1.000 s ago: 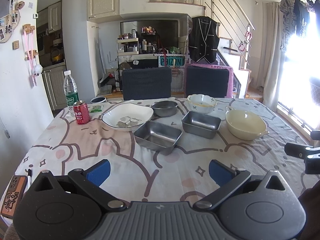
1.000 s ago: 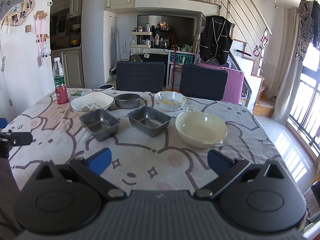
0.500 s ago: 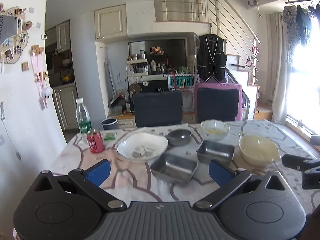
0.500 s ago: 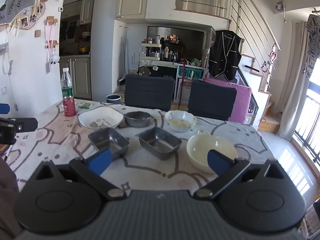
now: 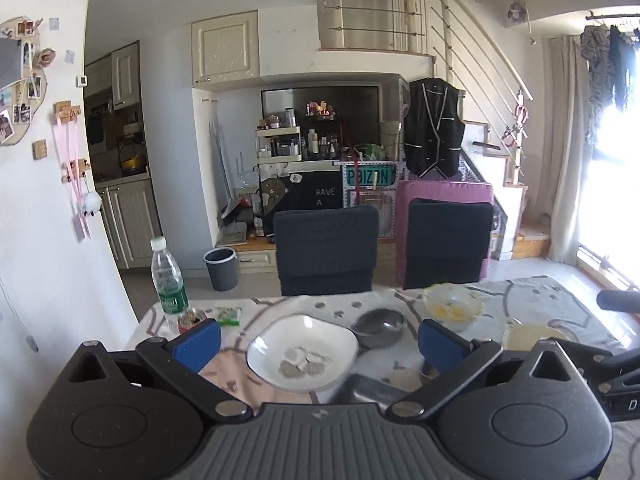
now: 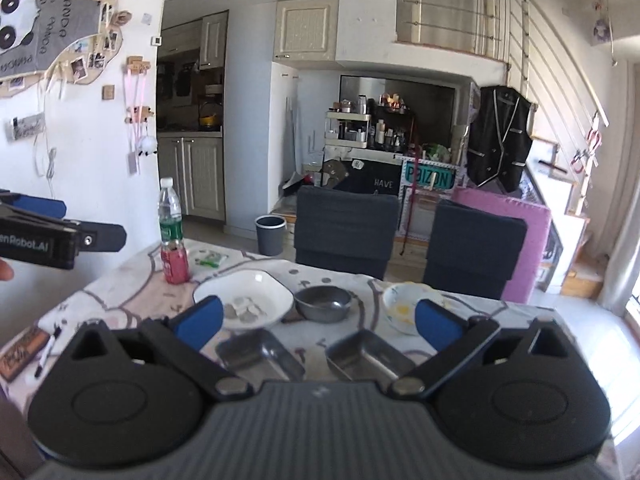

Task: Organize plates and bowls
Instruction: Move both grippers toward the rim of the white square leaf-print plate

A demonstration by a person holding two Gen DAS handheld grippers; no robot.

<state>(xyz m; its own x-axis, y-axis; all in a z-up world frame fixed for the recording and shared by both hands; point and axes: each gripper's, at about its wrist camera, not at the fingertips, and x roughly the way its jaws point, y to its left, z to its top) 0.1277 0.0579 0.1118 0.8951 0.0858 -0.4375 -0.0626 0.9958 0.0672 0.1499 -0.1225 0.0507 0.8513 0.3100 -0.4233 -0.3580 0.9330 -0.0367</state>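
A white squarish bowl sits on the table beside a round metal bowl and a small patterned bowl. Two rectangular metal trays lie nearer to me; one tray shows partly in the left wrist view. A cream bowl is at the right. My left gripper is open and empty above the table. My right gripper is open and empty, held above the trays.
A water bottle and a red can stand at the table's far left. Two dark chairs stand behind the table. A wooden block and marker lie at the left edge. The table has a cartoon cloth.
Both grippers have risen and tilted upward, so the table sits lower in each view and more of the room shows. Both stay open. The dishes have not moved.
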